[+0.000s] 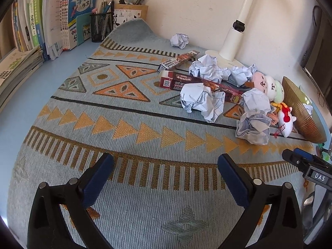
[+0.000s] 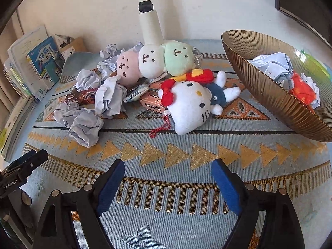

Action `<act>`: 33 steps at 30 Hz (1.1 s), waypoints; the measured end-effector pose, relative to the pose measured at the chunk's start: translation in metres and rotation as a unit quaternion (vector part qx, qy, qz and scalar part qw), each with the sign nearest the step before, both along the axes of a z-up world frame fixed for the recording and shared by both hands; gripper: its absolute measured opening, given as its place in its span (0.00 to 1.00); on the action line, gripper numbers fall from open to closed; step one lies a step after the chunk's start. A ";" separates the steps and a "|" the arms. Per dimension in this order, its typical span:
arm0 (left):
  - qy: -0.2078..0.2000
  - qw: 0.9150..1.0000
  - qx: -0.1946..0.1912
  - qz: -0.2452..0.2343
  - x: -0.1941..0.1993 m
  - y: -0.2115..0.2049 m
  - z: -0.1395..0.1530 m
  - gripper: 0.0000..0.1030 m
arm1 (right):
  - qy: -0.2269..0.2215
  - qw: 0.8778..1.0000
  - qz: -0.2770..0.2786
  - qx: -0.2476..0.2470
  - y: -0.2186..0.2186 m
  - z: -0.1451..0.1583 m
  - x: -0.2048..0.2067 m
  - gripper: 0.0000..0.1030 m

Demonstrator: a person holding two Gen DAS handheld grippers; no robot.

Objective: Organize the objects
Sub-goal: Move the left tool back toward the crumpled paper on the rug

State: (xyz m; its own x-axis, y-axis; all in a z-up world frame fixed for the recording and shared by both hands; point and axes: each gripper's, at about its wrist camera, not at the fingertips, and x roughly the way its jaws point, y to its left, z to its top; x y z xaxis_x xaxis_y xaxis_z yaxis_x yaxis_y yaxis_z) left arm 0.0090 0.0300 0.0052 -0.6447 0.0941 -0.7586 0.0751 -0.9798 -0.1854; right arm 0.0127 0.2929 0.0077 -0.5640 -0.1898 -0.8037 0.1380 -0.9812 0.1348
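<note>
the patterned mat (image 2: 166, 217) lies bare under both spread, empty grippers, left gripper (image 1: 166, 166) and right gripper (image 2: 167, 170); crumpled paper (image 2: 85, 128) and plush cat (image 2: 191, 108) wait beyond the fingertips, likely bound for the gold bowl (image 2: 269, 95).

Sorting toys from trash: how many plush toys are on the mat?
4. Pink plush, white plush and green plush in a row by the lamp base; Hello Kitty plush in front. Paper may hide others.

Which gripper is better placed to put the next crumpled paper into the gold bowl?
Probably the right gripper: open, with the gold bowl just to its right and the nearest crumpled paper ahead-left. The left gripper, also open, sees the bowl at its far right edge.
</note>
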 end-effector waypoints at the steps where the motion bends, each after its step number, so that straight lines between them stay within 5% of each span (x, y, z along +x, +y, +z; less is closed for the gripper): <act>1: 0.002 1.000 0.004 -0.005 0.001 0.000 0.000 0.98 | 0.000 1.000 0.001 0.000 -0.001 0.000 0.000 0.85; 21: 0.019 1.000 0.014 -0.006 0.005 0.000 0.005 0.98 | 0.003 1.000 0.002 -0.001 -0.008 0.000 0.002 0.89; 24: 0.021 0.999 0.044 -0.014 -0.001 -0.006 0.013 0.98 | 0.034 0.999 0.002 -0.002 -0.007 0.010 0.011 0.89; 28: 0.006 0.989 0.149 -0.010 -0.036 -0.020 0.021 0.98 | 0.041 0.998 0.036 -0.033 -0.022 0.021 0.013 0.89; 30: 0.007 0.989 0.143 -0.030 -0.059 -0.012 0.022 0.98 | 0.027 0.996 0.058 -0.062 -0.039 0.022 0.008 0.89; 33: -0.011 0.991 0.124 -0.047 -0.087 0.001 0.007 0.94 | 0.004 0.994 0.103 -0.042 -0.080 0.017 -0.005 0.89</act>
State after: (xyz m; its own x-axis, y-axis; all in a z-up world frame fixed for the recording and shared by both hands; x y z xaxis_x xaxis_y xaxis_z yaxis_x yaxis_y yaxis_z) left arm -0.0778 0.0306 0.0122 -0.6076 0.3379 -0.7187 -0.0068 -0.9071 -0.4208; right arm 0.0080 0.2132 0.0251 -0.5132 -0.3684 -0.7752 0.3363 -0.9173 0.2134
